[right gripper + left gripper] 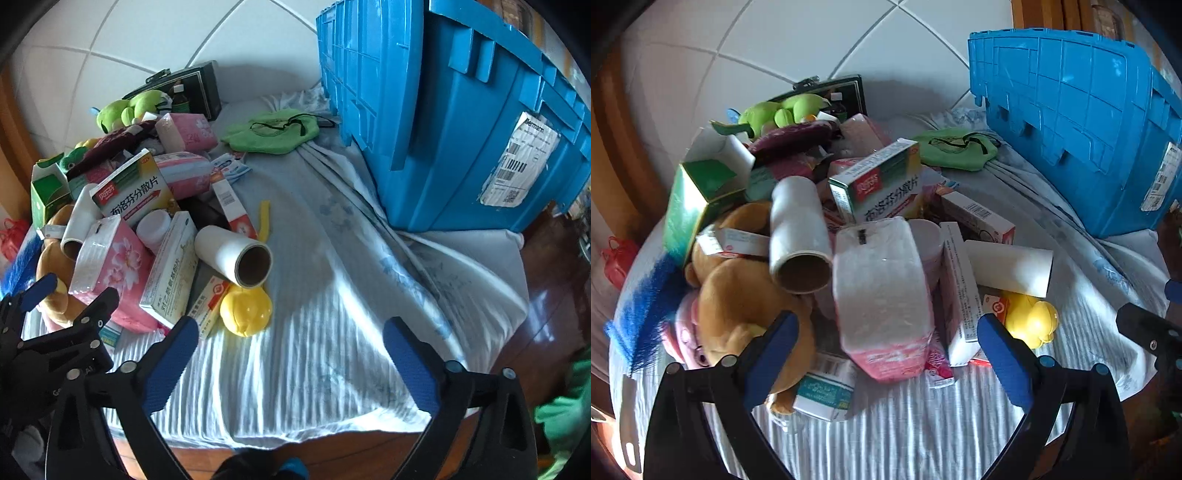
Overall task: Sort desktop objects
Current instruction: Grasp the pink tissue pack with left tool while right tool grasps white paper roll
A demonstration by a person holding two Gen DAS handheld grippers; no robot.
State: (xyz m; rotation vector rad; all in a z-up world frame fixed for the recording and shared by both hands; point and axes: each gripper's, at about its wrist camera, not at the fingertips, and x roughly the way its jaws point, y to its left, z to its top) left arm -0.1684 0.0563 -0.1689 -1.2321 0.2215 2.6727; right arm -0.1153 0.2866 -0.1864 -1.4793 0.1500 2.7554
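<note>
Left gripper (888, 354) was wide open, nothing clamped: blue pads either side of the near end of the pink-and-white tissue pack (882, 291), not touching it. Right gripper (291, 354) was also spread fully, empty, over bare striped cloth (314, 332), well apart from the pile.

Task items sat heaped on the cloth, left of the blue crate (461, 129): brown plush toy (738, 295), white roll with cardboard core (799, 236), green-and-white medicine box (879, 181), yellow duck (1034, 317), green hexagonal box (698, 199).

Left wrist only:
- blue bristly thing (646, 314) at the pile's left edge, blurred
- pale pink cup (929, 243) behind the tissue pack
- pink toy under the plush, can't tell what

Right wrist only:
- second white roll (236, 254) lying on its side, open core toward camera, just above the duck, touching or nearly so
- flat medicine box (171, 266) leaning on the tissue pack
- yellow strip (264, 218) on the cloth beside the red-and-white carton (232, 206)
- shipping label (521, 162) on the crate's side, readable as barcodes only
- left gripper's black frame at lower left, next to the tissue pack
- wood floor (554, 295) past the cloth edge

Both views showed the green cloth (273, 131) flat near the crate, the green plush (786, 110) and black case (846, 92) at the far end.
</note>
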